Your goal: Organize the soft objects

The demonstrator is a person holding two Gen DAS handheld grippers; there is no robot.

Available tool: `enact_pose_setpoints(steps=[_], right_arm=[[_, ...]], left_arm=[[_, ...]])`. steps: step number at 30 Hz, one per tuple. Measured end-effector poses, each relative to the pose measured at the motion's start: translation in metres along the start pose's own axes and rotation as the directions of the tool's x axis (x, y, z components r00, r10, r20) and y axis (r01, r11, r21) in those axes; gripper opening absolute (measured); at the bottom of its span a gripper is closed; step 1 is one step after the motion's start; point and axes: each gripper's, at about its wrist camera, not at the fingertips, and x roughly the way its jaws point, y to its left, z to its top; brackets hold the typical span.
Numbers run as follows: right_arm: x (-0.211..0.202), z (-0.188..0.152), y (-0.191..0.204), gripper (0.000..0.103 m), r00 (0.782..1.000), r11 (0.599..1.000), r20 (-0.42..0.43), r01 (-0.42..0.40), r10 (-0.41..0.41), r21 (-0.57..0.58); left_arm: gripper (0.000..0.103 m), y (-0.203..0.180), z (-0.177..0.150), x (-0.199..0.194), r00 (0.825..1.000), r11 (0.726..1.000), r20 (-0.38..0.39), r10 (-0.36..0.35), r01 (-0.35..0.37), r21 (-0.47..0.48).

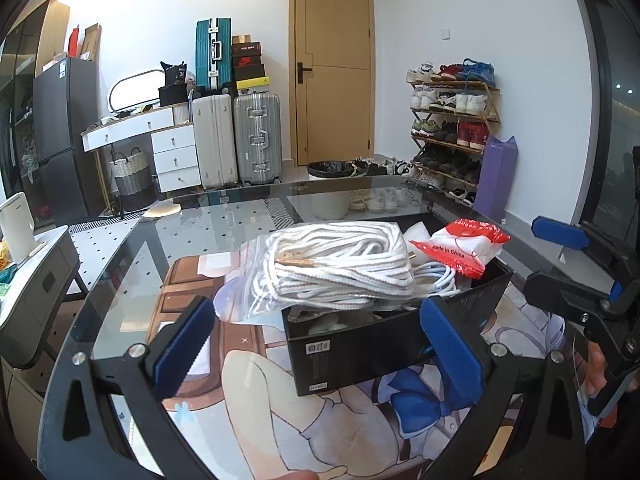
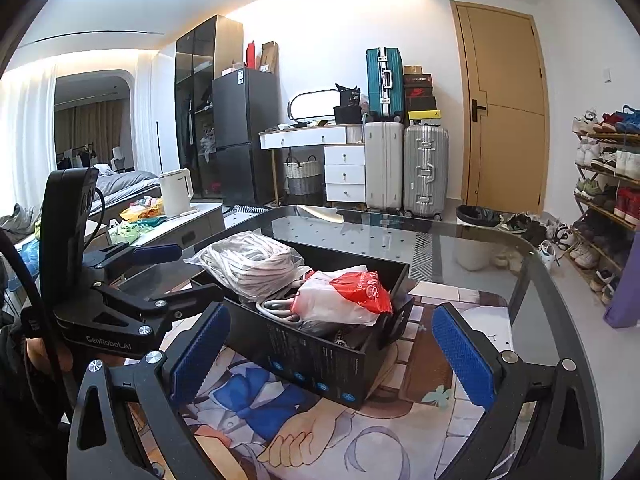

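My left hand-held gripper (image 1: 320, 344) is spread wide with nothing between its blue pads, hovering at the near side of the black box (image 1: 360, 344) on the glass bench (image 1: 120, 264). My right hand-held gripper (image 2: 332, 354) is spread wide too, and holds nothing; its pads sit to either side of the box's near corner without touching it. In the left wrist view the right hand-held gripper (image 1: 576, 264) shows at the right edge, near the box's right end, its blue-tipped fingers apart. The box stands on an anime-print mat (image 1: 280, 408) under the glass top. Across the box's left part lies a clear zip bag of white cord (image 1: 332, 268), coiled and piled above the rim, with a copper-coloured tip showing; part of the bag hangs out past the left wall. To its right, at the far right corner of the box, rests a red-and-white plastic packet (image 1: 460, 246) printed "Made in China". Between them a pale cable (image 1: 436, 276) loops along the rim. Beyond the bench stand suitcases (image 1: 236, 140), a tan door (image 1: 336, 64) and a shoe rack (image 1: 452, 120) on the right.
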Motion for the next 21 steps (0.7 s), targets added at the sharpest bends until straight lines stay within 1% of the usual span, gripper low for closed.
enact_pose_setpoints(steps=[10,14,21], right_arm=[[-0.0013,-0.0014,0.0017,0.102,1.0,1.0,0.028,-0.002,0.003,-0.013],[-0.002,-0.0033,0.0018,0.102,0.999,1.0,0.033,0.0,0.0,-0.015],[-0.0029,-0.0039,0.0016,0.102,0.999,1.0,0.038,0.0,0.0,-0.004]], left_arm=[[0.103,0.0071,-0.0011,-0.0015,0.999,0.999,0.01,0.036,-0.036,-0.03],[0.103,0.0055,-0.0009,-0.0035,0.999,0.999,0.025,0.033,-0.032,-0.028],[0.103,0.006,-0.0007,-0.0032,0.999,0.999,0.029,0.025,-0.024,-0.031]])
